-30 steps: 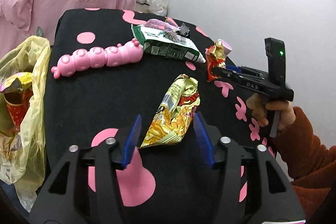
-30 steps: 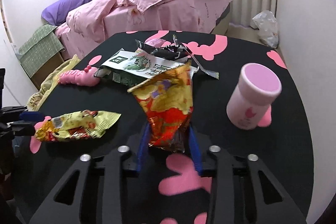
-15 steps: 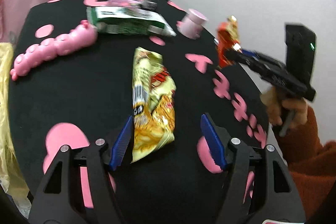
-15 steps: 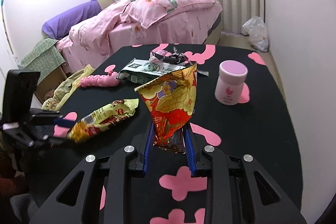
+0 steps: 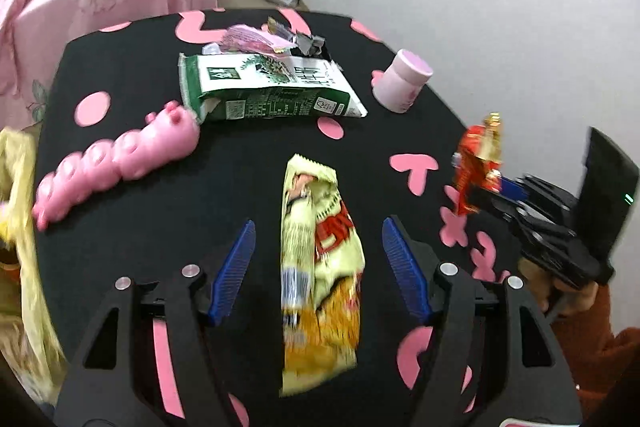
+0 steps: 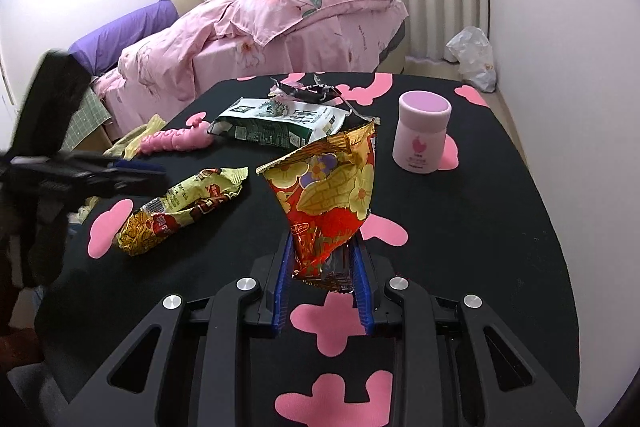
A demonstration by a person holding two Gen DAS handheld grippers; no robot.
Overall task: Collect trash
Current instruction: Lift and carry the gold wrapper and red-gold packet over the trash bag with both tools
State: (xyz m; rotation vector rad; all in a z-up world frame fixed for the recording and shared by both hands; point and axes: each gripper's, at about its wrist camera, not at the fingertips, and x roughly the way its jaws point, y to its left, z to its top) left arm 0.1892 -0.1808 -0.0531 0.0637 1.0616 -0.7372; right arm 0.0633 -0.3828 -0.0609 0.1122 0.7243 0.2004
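Item 1. Right gripper: jaws drawn narrow, clamped on the lower end of a red-and-gold snack wrapper, which stands upright in the grip, lifted off the table. Status: collected, awaiting disposal.

Item 2. Left gripper: jaws wide, lately widened and now easing back slightly, straddling a yellow snack wrapper without touching it. The wrapper lies flat near the table's near edge, lengthwise between the blue pads. Step in hand, as judged: lining up the grasp. Next move calls for lowering the pads to the cloth and closing across the crumpled foil, which looks thin and slippery.

Item 3. Green-and-white carton, flattened, toward the far edge; bears large printed characters and a fine-print panel, not legible.

Item 4. Torn foil scraps, at the far edge behind the carton.

Item 5. Pink jar, upright, right side; small emblem and text too small to read.

Item 6. Pink caterpillar toy, left side.

Item 7. Yellow plastic bag, hanging off the left edge; probable receptacle.
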